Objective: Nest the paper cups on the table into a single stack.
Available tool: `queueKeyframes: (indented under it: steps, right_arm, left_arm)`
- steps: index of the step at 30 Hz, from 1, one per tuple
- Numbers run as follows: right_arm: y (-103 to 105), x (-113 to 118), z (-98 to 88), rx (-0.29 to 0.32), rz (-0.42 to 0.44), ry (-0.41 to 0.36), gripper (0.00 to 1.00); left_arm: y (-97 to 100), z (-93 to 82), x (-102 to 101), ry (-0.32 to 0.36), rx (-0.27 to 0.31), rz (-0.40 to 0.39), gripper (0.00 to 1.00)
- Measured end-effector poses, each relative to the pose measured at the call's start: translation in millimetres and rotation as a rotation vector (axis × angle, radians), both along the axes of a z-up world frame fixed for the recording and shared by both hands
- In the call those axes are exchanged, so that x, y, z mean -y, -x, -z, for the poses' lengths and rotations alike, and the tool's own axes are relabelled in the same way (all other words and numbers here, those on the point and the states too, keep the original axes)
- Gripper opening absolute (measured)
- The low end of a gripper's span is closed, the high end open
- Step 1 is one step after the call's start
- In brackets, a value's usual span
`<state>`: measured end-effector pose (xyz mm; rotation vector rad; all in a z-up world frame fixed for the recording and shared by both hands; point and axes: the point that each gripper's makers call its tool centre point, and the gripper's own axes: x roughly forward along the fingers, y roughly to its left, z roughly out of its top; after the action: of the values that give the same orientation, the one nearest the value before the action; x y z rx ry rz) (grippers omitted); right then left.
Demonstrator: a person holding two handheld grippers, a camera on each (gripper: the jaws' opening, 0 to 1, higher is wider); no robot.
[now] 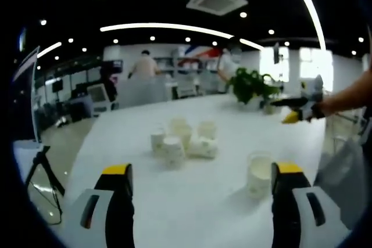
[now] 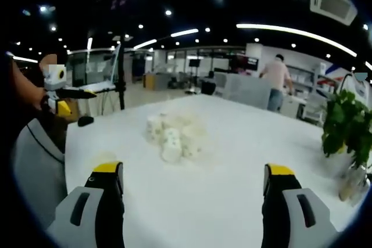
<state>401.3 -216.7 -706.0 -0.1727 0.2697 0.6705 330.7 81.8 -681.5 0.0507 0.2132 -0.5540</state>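
Several white paper cups (image 1: 180,137) are bunched mid-table on the white table (image 1: 197,213); some stand and at least one lies on its side. One more cup (image 1: 258,172) stands alone, just left of my left gripper's right jaw. My left gripper (image 1: 201,172) is open and empty, short of the bunch. In the right gripper view the same cups (image 2: 174,132) lie ahead of my open, empty right gripper (image 2: 193,169). The right gripper (image 1: 299,107) is also in the left gripper view, at the right and held by a person's arm. The left gripper (image 2: 61,92) enters the right gripper view from the left.
A potted plant (image 1: 250,85) (image 2: 346,123) stands at the table's far side. A camera tripod (image 1: 46,172) stands on the floor beyond the table edge. A grey chair back (image 2: 35,166) sits near the table. People (image 1: 144,65) stand far behind.
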Motion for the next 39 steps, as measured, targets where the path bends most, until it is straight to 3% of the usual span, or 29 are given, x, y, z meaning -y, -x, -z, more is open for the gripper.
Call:
queueKeyframes:
  steps: [3, 17, 19, 23, 28, 32, 39]
  right_arm:
    - [-4, -5, -2.4, 0.007, -0.006, -0.005, 0.99]
    - [-16, -18, 0.8, 0.002, -0.039, 0.021, 1.0]
    - [-17, -19, 1.0, -0.001, -0.039, 0.019, 1.0]
    - [-20, -23, 1.9, -0.003, -0.045, 0.022, 1.0]
    - [-29, -26, 7.9, -0.014, -0.034, 0.027, 0.99]
    - [-35, -23, 19.5, -0.035, -0.006, 0.018, 0.99]
    - [-45, -29, 18.2, -0.024, 0.008, -0.024, 0.99]
  left_arm:
    - [2.2, 4.0, 4, 0.03, -0.035, 0.01, 0.97]
    - [22.5, 30.2, 26, -0.007, -0.055, 0.051, 0.96]
    - [24.4, 30.7, 30, -0.012, -0.048, 0.063, 0.93]
    - [23.7, 32.0, 29, -0.005, -0.043, 0.063, 0.98]
    - [26.2, 40.5, 32, -0.026, -0.074, 0.071, 0.98]
    - [28.1, 39.4, 34, -0.017, -0.076, 0.082, 0.98]
    - [28.0, 37.0, 33, -0.017, -0.074, 0.067, 0.99]
